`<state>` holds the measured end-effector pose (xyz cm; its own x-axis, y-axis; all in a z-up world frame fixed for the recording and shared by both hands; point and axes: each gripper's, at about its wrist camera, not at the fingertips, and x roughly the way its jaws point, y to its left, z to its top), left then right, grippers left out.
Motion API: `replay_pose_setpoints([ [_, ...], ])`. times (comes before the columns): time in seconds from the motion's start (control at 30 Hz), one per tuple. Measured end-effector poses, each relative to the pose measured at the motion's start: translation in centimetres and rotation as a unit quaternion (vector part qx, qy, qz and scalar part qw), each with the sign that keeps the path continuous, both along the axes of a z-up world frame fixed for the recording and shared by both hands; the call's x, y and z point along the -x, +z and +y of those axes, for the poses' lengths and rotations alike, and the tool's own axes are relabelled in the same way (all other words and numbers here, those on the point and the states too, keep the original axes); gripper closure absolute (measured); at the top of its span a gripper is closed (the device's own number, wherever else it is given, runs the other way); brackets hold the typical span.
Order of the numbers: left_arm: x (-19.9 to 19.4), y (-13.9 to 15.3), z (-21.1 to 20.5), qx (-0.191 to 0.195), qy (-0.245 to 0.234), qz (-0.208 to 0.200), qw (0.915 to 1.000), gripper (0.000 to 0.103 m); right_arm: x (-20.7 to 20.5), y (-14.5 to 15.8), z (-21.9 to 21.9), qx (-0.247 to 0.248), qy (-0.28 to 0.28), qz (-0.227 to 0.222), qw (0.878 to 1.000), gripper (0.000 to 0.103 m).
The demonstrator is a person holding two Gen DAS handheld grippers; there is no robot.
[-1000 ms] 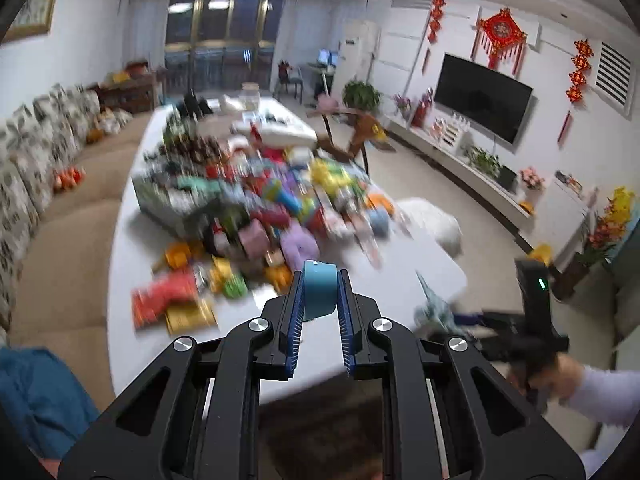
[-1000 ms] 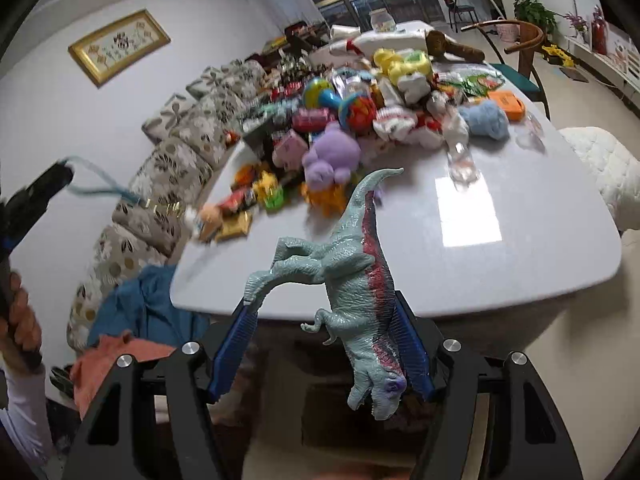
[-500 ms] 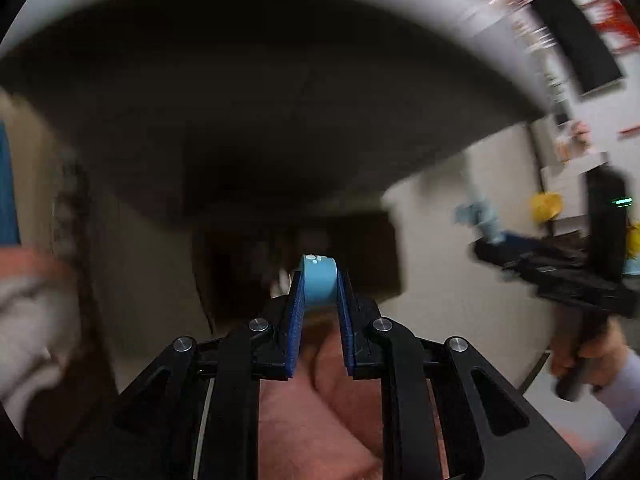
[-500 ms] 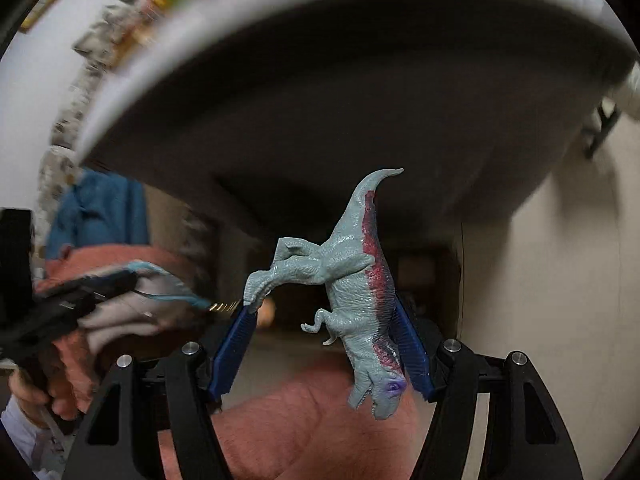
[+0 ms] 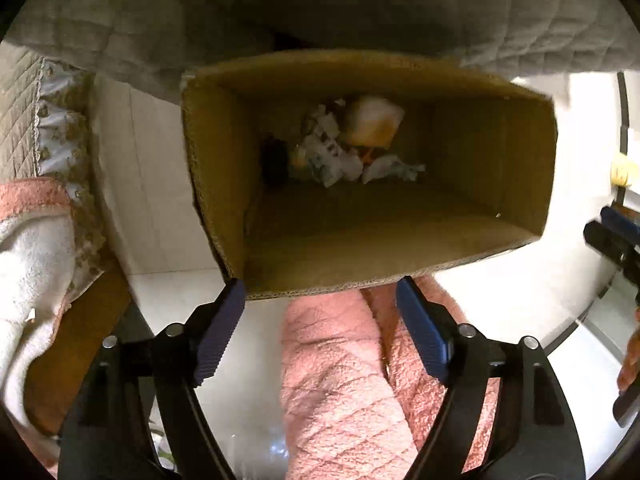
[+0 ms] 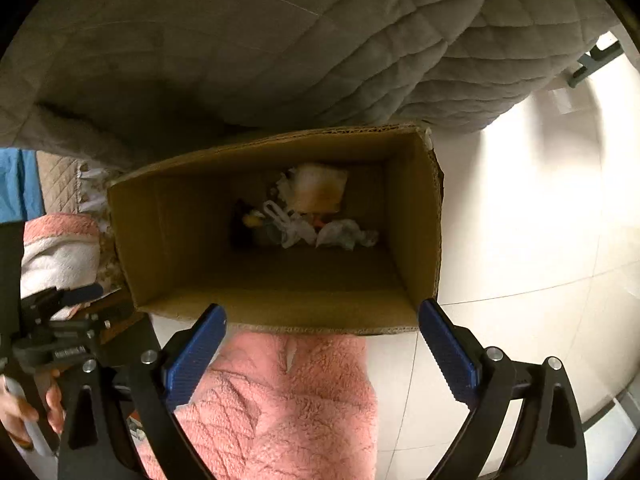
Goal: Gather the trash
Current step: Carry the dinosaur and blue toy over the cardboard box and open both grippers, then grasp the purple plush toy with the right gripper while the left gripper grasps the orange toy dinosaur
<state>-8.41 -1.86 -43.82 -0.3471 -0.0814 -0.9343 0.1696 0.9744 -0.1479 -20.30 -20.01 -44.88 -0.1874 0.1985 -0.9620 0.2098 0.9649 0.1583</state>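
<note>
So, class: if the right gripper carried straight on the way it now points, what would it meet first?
Probably the bare floor of the cardboard box, just short of the crumpled trash; the right gripper, jaws opening, holds nothing. Depth is uncertain.

Both grippers lowered over cardboard box [image 5: 360,240], fingers opening, toys released

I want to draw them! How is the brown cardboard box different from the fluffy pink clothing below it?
The brown cardboard box is stiff with flat walls; the fluffy pink clothing is soft and bumpy. The box is hollow, holding crumpled trash; the clothing holds nothing. Both lie below the tools.
</note>
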Motion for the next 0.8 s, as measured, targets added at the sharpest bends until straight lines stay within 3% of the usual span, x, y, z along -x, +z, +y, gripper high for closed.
replay_pose_setpoints([
  [0.13, -0.4, 1.4, 0.7, -0.018, -0.008, -0.004, 0.9998, 0.021, -0.6, 2.1, 0.0, -0.001, -0.007, -0.007, 1.000, 0.005],
  [0.23, -0.2, 2.9, 1.0, -0.019, 0.003, 0.026, 0.9995, 0.021, -1.2, 5.3, 0.2, -0.009, -0.018, -0.011, 1.000, 0.005],
  [0.3, 0.0, 4.5, 1.5, -0.014, 0.010, 0.025, 0.9995, 0.021, -1.7, 7.6, 0.7, -0.016, -0.012, -0.029, 0.999, 0.005],
  [0.4, 0.3, 8.8, 1.6, 0.010, 0.002, -0.011, 0.9999, 0.020, -3.8, 14.1, 2.3, -0.033, 0.022, -0.104, 0.994, 0.005],
  [0.47, 0.4, 11.9, 1.4, 0.019, -0.008, -0.047, 0.9987, 0.015, -5.5, 19.4, 3.7, -0.058, 0.052, -0.176, 0.981, 0.005],
  [0.6, 0.4, 16.5, 1.9, 0.043, 0.011, -0.103, 0.9937, 0.015, -10.0, 27.2, 5.8, -0.040, 0.095, -0.292, 0.951, 0.005],
  [0.67, 0.3, 17.7, 2.1, 0.058, 0.026, -0.112, 0.9917, 0.015, -12.8, 29.6, 5.8, -0.027, 0.096, -0.335, 0.937, 0.005],
  [0.8, 0.1, 19.8, 2.5, 0.066, 0.047, -0.143, 0.9864, 0.015, -21.5, 32.2, 4.3, -0.046, 0.033, -0.359, 0.932, 0.005],
])
